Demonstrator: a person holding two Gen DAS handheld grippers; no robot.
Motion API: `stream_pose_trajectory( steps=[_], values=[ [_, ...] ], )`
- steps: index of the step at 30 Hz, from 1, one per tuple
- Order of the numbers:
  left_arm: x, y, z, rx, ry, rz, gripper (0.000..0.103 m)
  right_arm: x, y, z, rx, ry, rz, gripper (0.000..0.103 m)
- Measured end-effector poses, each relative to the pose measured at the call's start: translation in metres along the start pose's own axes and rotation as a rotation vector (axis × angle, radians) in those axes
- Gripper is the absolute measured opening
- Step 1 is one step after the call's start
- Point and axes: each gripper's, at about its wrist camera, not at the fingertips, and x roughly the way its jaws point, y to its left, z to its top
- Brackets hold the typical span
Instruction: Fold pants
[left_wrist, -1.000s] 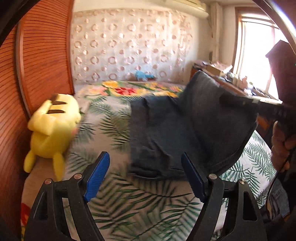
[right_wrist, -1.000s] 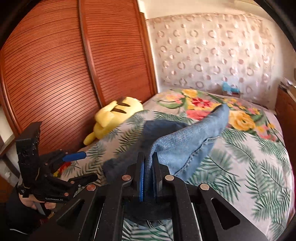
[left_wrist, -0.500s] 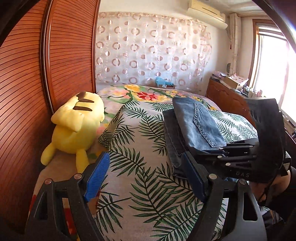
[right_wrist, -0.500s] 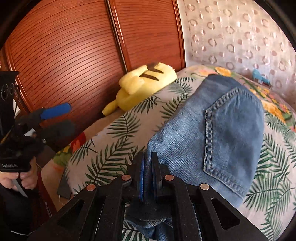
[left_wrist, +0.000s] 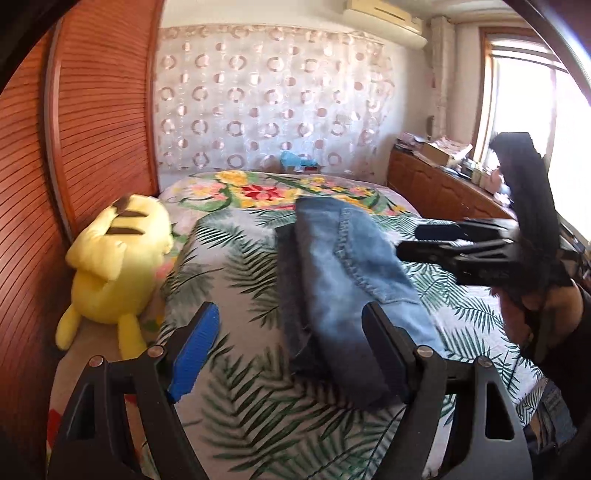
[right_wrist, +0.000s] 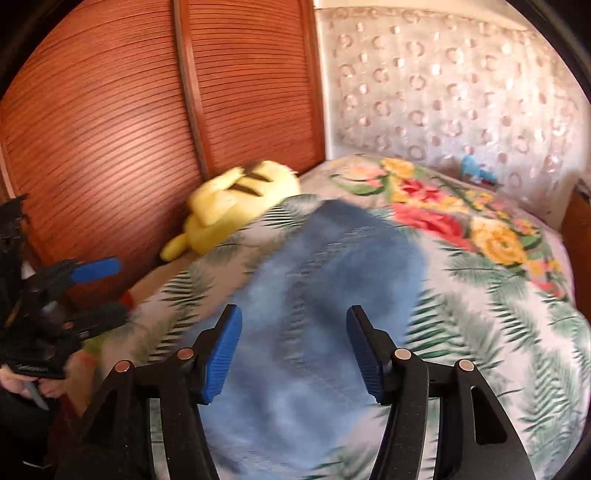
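Blue denim pants (left_wrist: 343, 280) lie folded in a narrow stack on the leaf-print bedspread (left_wrist: 236, 413), a back pocket facing up. My left gripper (left_wrist: 291, 350) hovers open near the bed's front edge, just left of the stack's near end, with nothing between its fingers. My right gripper (right_wrist: 293, 350) hangs over the blurred pants (right_wrist: 325, 317); its jaws are opening and the pads no longer press on the cloth. The right gripper (left_wrist: 424, 242) also shows in the left wrist view, to the right of the stack, and the left gripper (right_wrist: 99, 291) in the right wrist view, at far left.
A yellow plush toy (left_wrist: 114, 262) lies at the bed's left side against the wooden slatted doors (left_wrist: 74, 147). A wooden dresser (left_wrist: 436, 192) with clutter stands right of the bed under a window. A small blue toy (left_wrist: 295, 160) sits at the head of the bed.
The right gripper carried the lifted denim over onto the stack, laid it flat, and opened from shut on the cloth. The left gripper stayed open as its view shifted.
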Motion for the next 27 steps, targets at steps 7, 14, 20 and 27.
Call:
stream_pose_trajectory(
  steps=[7, 14, 20, 27],
  values=[
    [0.056, -0.005, -0.002, -0.019, 0.111, -0.043, 0.08, 0.046, -0.027, 0.012, 0.026, 0.049, -0.081, 0.062],
    [0.076, 0.006, -0.022, -0.079, 0.182, -0.06, 0.08, 0.089, -0.049, 0.027, 0.077, 0.089, -0.035, 0.07],
    [0.08, 0.011, -0.032, -0.149, 0.195, -0.104, 0.073, 0.114, -0.061, 0.028, 0.116, 0.123, 0.041, 0.083],
    [0.079, 0.009, -0.037, -0.219, 0.193, -0.164, 0.046, 0.127, -0.078, 0.027, 0.162, 0.133, 0.143, 0.084]
  ],
)
